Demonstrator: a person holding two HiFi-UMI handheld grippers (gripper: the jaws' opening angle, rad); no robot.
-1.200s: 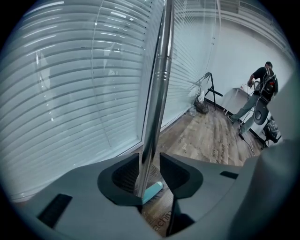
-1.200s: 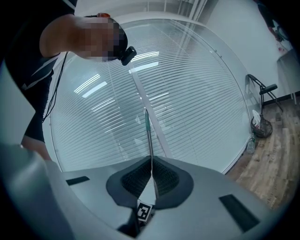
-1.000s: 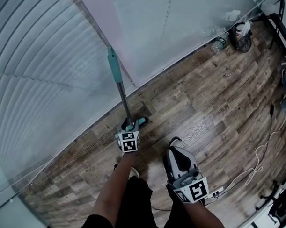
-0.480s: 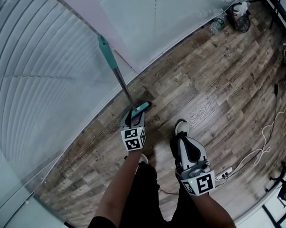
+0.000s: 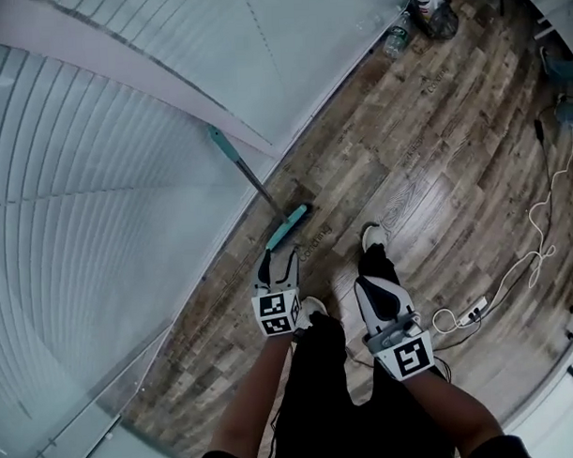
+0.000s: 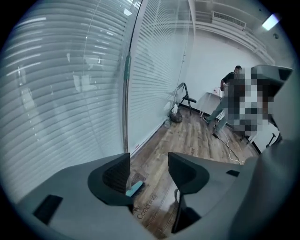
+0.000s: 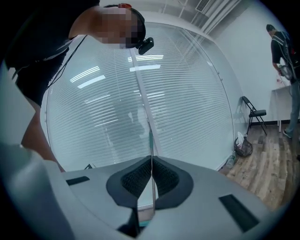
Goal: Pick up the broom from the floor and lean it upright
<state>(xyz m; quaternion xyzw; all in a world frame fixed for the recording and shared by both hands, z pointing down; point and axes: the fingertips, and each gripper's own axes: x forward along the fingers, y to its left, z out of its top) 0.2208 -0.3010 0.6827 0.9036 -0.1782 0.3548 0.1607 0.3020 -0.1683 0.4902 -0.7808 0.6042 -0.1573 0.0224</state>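
The broom stands upright, leaning on the glass wall with blinds: teal grip, metal pole, teal head on the wood floor. My left gripper hangs just short of the head, open, touching nothing. In the left gripper view the pole rises beyond the left jaw and the broom head shows below the left gripper. My right gripper is shut and holds nothing. In the right gripper view the pole stands far behind the right gripper.
A water bottle and a dark basket sit by the wall at the far right. A white power strip with cable lies on the floor at my right. A folding chair stands by the far wall, with a person beyond.
My left gripper has pulled back from the pole and risen, jaws wider. The right gripper has risen too. The broom stays leaning on the glass.
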